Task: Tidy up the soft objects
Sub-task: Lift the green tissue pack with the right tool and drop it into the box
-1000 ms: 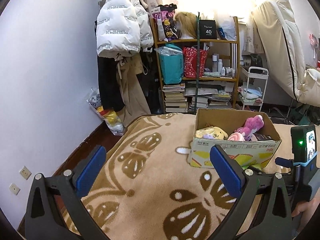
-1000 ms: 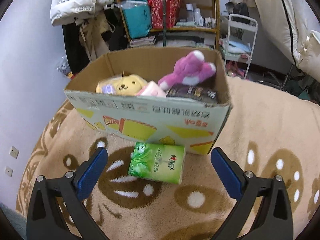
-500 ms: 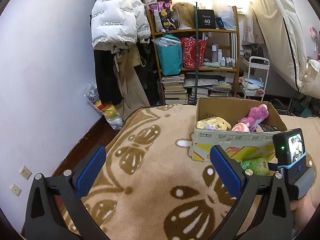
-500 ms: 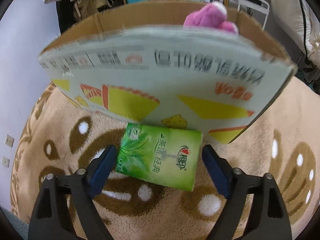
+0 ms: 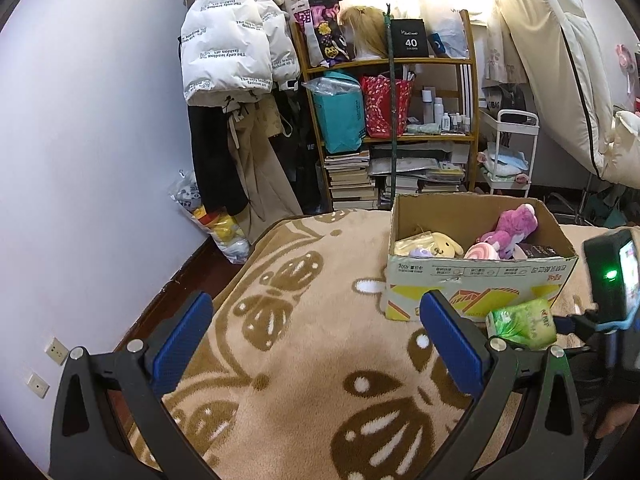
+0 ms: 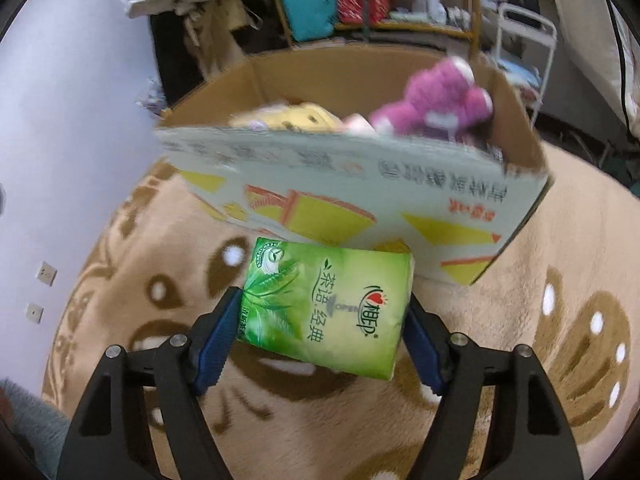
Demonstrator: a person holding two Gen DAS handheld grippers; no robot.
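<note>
Right wrist: my right gripper (image 6: 320, 332), jaws just closing, clamps green tissue pack (image 6: 326, 306) before cardboard box (image 6: 360, 196). Left gripper (image 5: 320, 340) spread, empty.

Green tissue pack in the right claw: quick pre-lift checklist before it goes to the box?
1. Right claw straddles the green plastic tissue pack; its jaws have just been closing: ok.
2. Pads press both pack sides: ok, though the far pad is mostly hidden.
3. Open cardboard box directly ahead: ok.
4. Room in the box beside the purple plush toy: cannot tell, blurred.
5. Left claw open, empty, clear of the path: ok.
</note>
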